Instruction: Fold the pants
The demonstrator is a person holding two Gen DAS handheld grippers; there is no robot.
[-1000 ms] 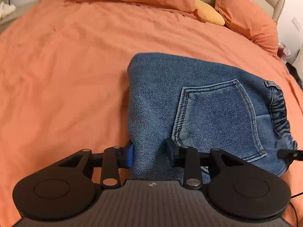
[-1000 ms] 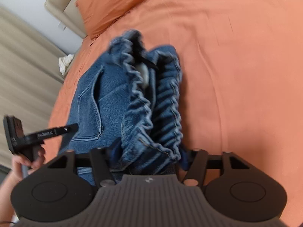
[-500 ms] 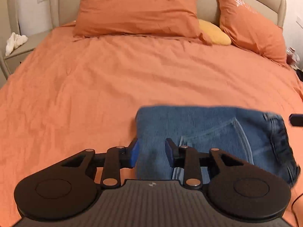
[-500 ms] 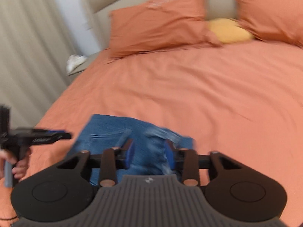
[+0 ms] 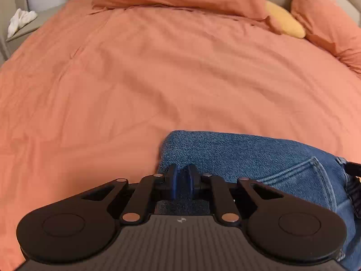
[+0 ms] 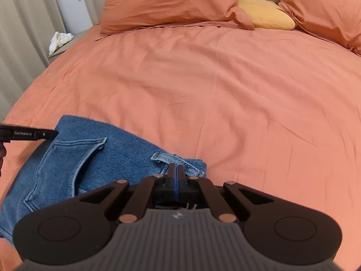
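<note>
The blue denim pants (image 5: pixel 259 155) lie folded into a compact bundle on the orange bed cover, back pocket up. In the right wrist view the pants (image 6: pixel 90 158) lie at lower left, with a belt loop near my fingers. My left gripper (image 5: pixel 182 176) sits above the bundle's left edge, its jaws nearly together with a small gap and nothing between them. My right gripper (image 6: pixel 176 176) is shut and empty, over the waistband corner. The left gripper's side (image 6: pixel 29 133) shows at the left edge of the right wrist view.
Orange bed cover (image 6: pixel 225 90) stretches ahead. Orange pillows (image 6: pixel 171 2) and a yellow cushion (image 6: pixel 266 13) lie against the beige headboard. A nightstand with a white cloth (image 6: pixel 59 40) stands at the left, by curtains.
Both grippers let go of the pants, lifted back and tilted up toward the headboard. Both jaws closed from wide open. The pants stay folded on the bed.
</note>
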